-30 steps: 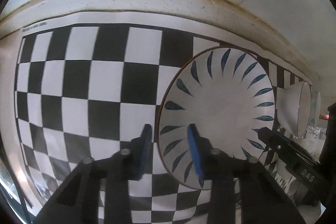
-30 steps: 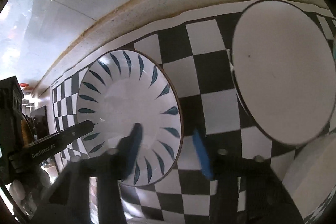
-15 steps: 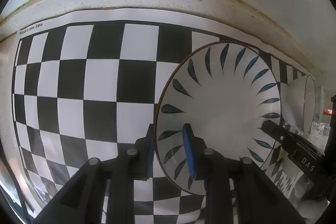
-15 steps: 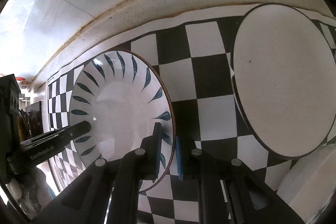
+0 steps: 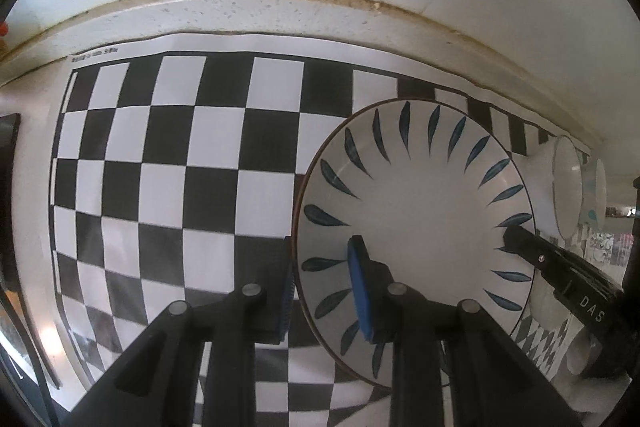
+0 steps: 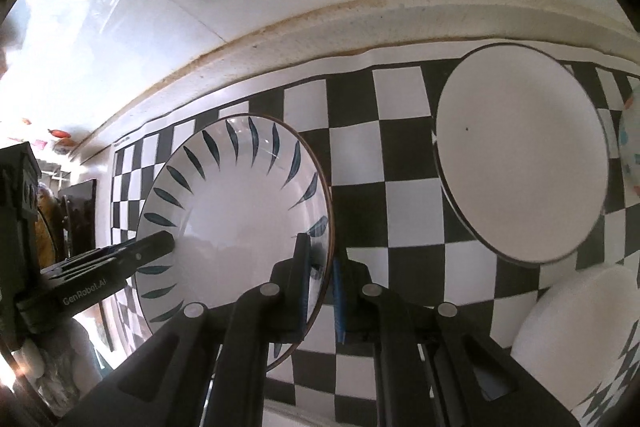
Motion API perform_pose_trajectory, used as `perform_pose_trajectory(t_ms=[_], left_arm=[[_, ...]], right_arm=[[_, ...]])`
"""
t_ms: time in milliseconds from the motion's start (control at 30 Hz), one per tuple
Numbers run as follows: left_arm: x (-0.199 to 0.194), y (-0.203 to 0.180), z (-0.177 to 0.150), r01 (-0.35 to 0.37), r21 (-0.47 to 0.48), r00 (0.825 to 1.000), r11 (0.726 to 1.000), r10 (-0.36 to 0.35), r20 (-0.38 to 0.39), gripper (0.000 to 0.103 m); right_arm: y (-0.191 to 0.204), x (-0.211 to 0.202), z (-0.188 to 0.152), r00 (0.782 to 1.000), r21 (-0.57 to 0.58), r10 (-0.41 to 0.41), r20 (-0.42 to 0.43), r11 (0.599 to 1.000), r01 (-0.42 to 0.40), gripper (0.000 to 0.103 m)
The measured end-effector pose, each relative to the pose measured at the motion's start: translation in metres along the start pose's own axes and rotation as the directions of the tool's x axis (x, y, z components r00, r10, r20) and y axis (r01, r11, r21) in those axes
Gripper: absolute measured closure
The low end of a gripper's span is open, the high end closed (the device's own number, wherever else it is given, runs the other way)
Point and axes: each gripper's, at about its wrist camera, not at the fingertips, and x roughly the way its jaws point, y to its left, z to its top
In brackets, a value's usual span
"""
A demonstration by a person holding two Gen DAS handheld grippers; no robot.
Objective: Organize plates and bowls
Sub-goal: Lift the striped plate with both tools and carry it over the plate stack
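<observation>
Both grippers clamp one leaf-patterned bowl (image 5: 416, 211) by opposite rims: the left gripper (image 5: 324, 287) grasps its left edge, the right gripper (image 6: 320, 279) its right edge. The bowl sits over the checkerboard mat (image 5: 168, 163), right of its middle. A plain white plate (image 6: 520, 155) lies toward the mat's right end, well apart from it.

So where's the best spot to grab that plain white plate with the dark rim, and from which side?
Grip the white plate by its thin rim, one finger above and one below. It lies flat on the checkered mat, so only the edge offers a pinch. Its left and near edges look most open; a pale dish crowds its near-right and another dish sits right.
</observation>
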Motion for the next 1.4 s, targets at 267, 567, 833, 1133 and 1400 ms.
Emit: perform_pose_trajectory(t_ms=[267,567,833,1133,1400], left_arm=[[-0.039,-0.013,-0.034,-0.004,0.044,0.999,0.999,0.002,0.050,0.080],[-0.076,-0.035,-0.084,0.000,0.099,0.996,0.995,-0.008,0.088,0.080],[-0.094,-0.036,-0.123,0.009,0.116,0.996,0.993,-0.019,0.084,0.080],[-0.092,-0.033,-0.163,0.011,0.143,0.999,0.990,-0.019,0.051,0.080],[-0.083,-0.033,-0.189,0.018,0.134,1.000,0.991,-0.021,0.023,0.080]], right_arm=[[0.003,-0.050,-0.041,0.998,-0.041,0.020,0.052,0.999,-0.018,0.092],[-0.010,-0.099,-0.097,0.995,-0.058,0.046,0.087,0.998,-0.041,0.092],[-0.009,-0.113,-0.140,0.994,-0.067,0.045,0.098,0.997,-0.039,0.092],[-0.018,-0.118,-0.190,0.995,-0.075,0.063,0.073,0.996,-0.058,0.092],[-0.028,-0.111,-0.218,0.997,-0.072,0.066,0.040,0.995,-0.063,0.092]])
